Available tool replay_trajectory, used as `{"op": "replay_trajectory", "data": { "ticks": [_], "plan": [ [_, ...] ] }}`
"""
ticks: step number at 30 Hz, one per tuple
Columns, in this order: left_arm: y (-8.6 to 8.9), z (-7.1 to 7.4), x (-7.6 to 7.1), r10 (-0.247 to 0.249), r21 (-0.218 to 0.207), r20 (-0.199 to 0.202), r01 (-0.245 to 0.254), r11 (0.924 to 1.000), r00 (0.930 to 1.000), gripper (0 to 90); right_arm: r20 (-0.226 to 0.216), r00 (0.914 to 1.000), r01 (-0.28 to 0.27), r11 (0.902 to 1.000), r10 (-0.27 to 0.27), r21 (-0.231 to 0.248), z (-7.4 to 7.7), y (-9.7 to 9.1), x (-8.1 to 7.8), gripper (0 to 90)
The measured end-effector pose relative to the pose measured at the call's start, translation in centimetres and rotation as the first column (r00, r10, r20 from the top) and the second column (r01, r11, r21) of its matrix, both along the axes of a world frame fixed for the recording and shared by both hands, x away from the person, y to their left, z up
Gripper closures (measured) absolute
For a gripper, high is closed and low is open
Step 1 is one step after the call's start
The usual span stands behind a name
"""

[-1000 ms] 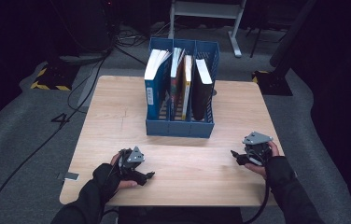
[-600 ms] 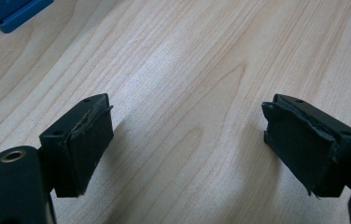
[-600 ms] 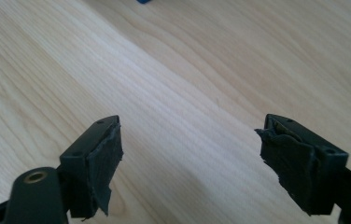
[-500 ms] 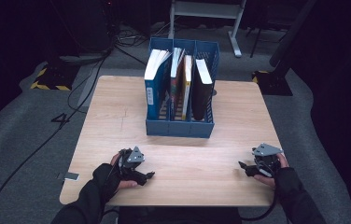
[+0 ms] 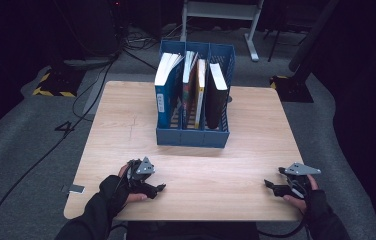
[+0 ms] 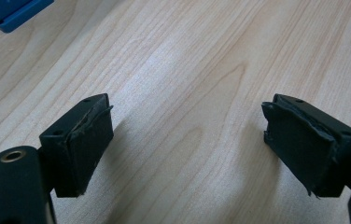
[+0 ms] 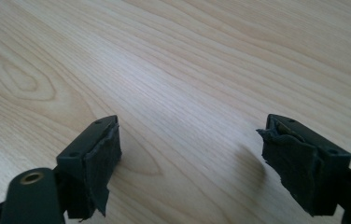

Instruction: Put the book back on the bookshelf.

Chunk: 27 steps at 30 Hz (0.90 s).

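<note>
Left hand-held gripper (image 6: 187, 149) wide open, empty

A: Surface (image 5: 256, 125) — pale wood grain, smooth, faint sheen. Rack (image 5: 192, 137) — blue plastic, matt.

B: Left tongs (image 6: 187, 144) and right tongs (image 7: 190, 158) — black matt plastic; pads (image 6: 87, 149) rubbery, edges frayed. Books (image 5: 216, 95) — paper; dark cover slightly glossy.
</note>
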<state>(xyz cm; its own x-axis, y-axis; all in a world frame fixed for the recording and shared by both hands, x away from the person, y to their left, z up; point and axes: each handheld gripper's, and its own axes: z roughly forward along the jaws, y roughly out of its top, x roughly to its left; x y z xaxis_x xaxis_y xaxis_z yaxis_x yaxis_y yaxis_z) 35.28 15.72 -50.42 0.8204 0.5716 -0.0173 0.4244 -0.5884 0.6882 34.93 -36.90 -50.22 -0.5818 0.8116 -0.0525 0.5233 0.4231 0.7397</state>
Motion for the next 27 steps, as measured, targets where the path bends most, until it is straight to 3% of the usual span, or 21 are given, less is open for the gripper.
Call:
{"op": "replay_trajectory", "data": {
  "ticks": [2,5,27],
  "plan": [
    [0.00,0.00,0.01,0.000,0.000,0.000,0.000,1.0000,1.0000,15.2,-0.029,0.9990,0.036,0.9987,-0.035,0.036,-0.18,-0.85,-0.18,18.4],
    [0.00,0.00,0.00,0.000,0.000,0.000,0.000,1.0000,1.0000,15.2,-0.030,0.9981,0.056,0.9977,-0.055,0.038,-0.20,-1.12,-0.35,17.8],
    [0.00,0.00,0.01,-0.001,0.000,0.000,0.001,1.0000,1.0000,15.2,-0.031,0.9979,0.058,0.9977,-0.057,0.036,-0.21,-1.07,-0.23,16.7]
  ]
}}
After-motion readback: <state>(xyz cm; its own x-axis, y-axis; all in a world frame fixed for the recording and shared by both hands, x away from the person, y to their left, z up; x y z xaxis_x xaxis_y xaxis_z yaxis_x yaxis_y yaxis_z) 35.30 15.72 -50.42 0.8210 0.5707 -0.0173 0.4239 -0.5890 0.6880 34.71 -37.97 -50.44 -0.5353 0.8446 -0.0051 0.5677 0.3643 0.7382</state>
